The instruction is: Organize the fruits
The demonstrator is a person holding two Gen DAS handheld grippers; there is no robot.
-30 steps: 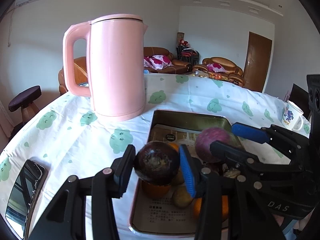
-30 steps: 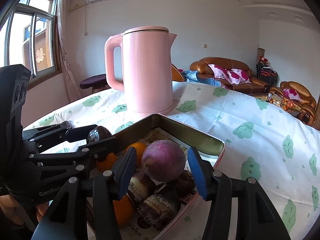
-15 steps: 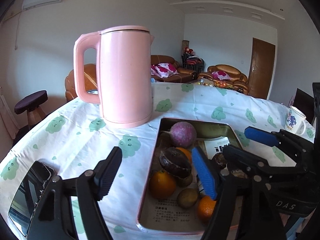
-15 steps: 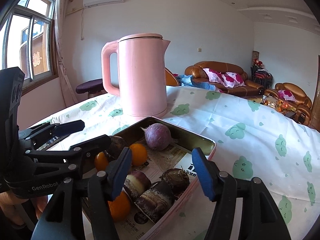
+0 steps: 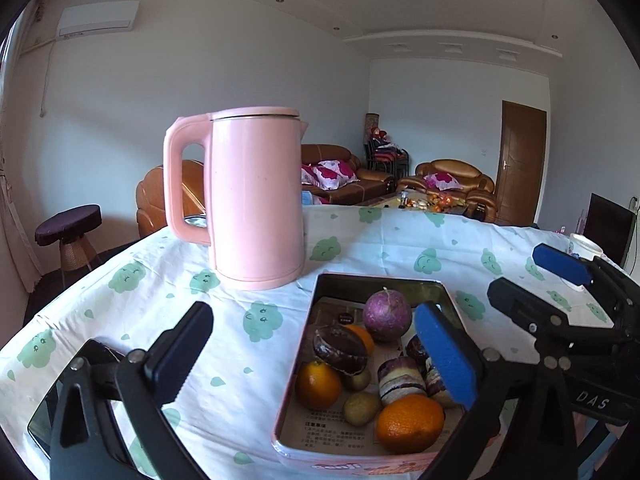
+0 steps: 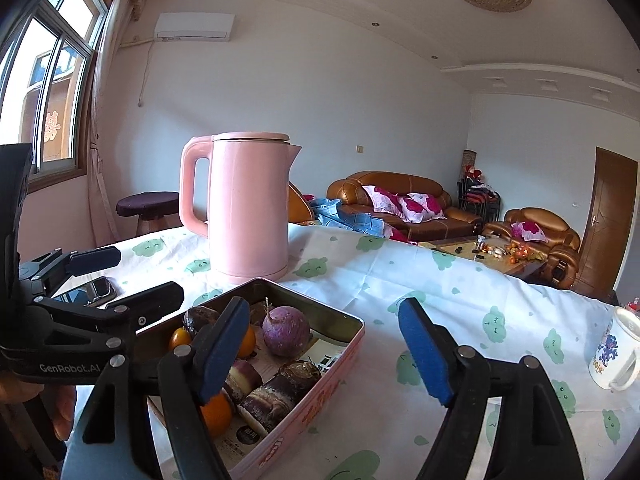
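Note:
A pink tin tray [image 5: 294,392] [image 6: 332,384] on the tablecloth holds several fruits. A round purple fruit [image 5: 387,316] [image 6: 286,330] lies at its far end and a dark brown fruit [image 5: 340,350] [image 6: 200,316] rests on an orange [image 5: 318,384]. Striped purple pieces [image 5: 402,380] lie beside them. My left gripper [image 5: 310,314] hangs back from the tray's left rim, jaws opening wide, nothing between the pads. My right gripper [image 6: 320,308] hovers over the tray's right side, jaws also opening and empty.
A tall pink kettle [image 5: 256,200] [image 6: 244,208] stands just behind the tray. A dark phone [image 5: 52,412] lies at the near left of the table. A white printed mug [image 6: 616,352] sits at the far right. A stool and sofas stand beyond the table.
The left gripper let go of the dark brown fruit and the right one let go of the round purple fruit; both fruits now lie in the tray. Both grippers widened and drew back and up.

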